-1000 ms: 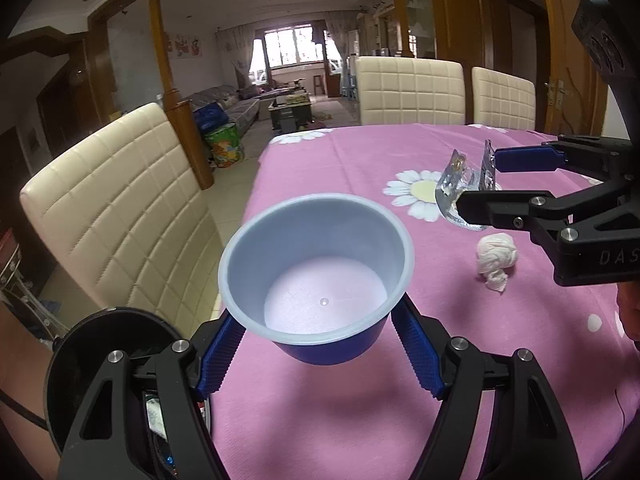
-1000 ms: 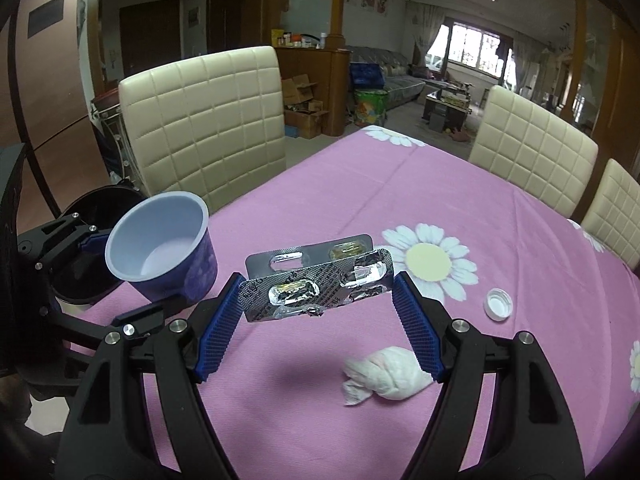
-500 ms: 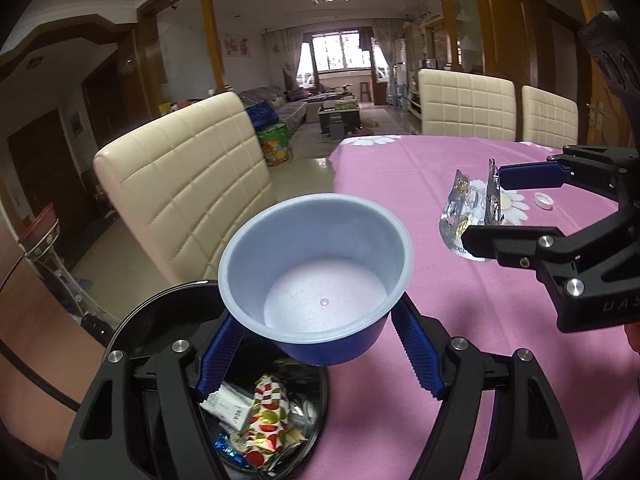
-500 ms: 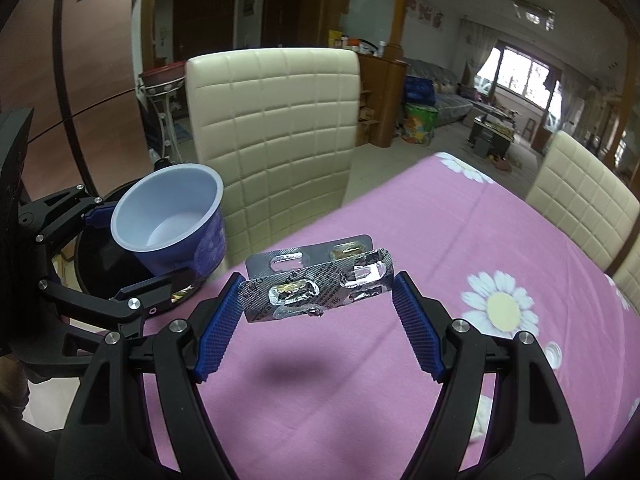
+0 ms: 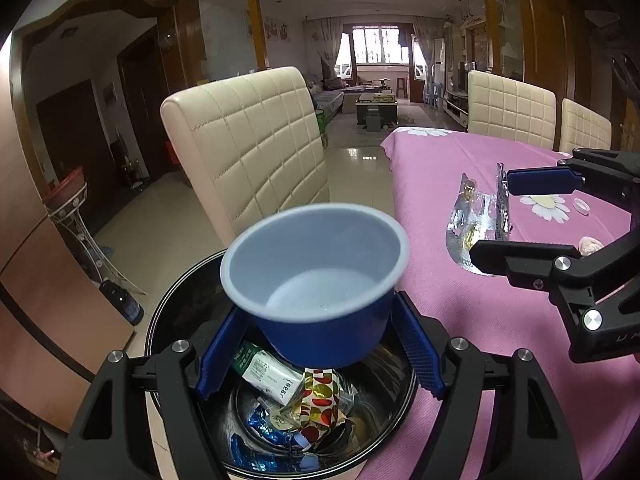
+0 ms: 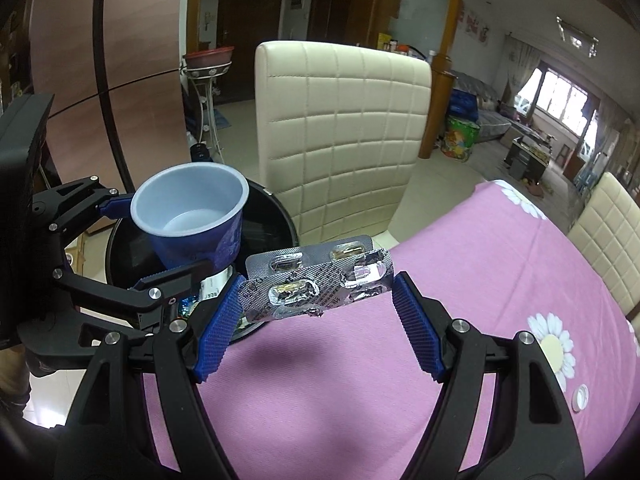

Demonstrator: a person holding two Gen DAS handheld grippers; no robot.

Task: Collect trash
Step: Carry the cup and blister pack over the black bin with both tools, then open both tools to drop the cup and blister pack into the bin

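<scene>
Left gripper [image 5: 320,344] jaws gripping cup [image 5: 316,280] over bin [image 5: 168,312] for drop; right gripper [image 6: 316,320], 3 o'clock, clamping blister packs [image 6: 316,280], next.

The cup [image 5: 316,280] is dark blue outside and pale blue-white inside. The blister packs [image 6: 320,280] are silver foil with amber capsules. The bin [image 5: 192,300] is glossy black, holding a red-and-gold dotted wrapper [image 5: 318,404] and a white-and-green sachet [image 5: 268,372]. The tablecloth [image 6: 460,280] is pink with white, yellow-centred daisies. The chair [image 6: 340,136] is cream, quilted in squares. Gripper pads [image 6: 216,320] are blue on black frames.
</scene>
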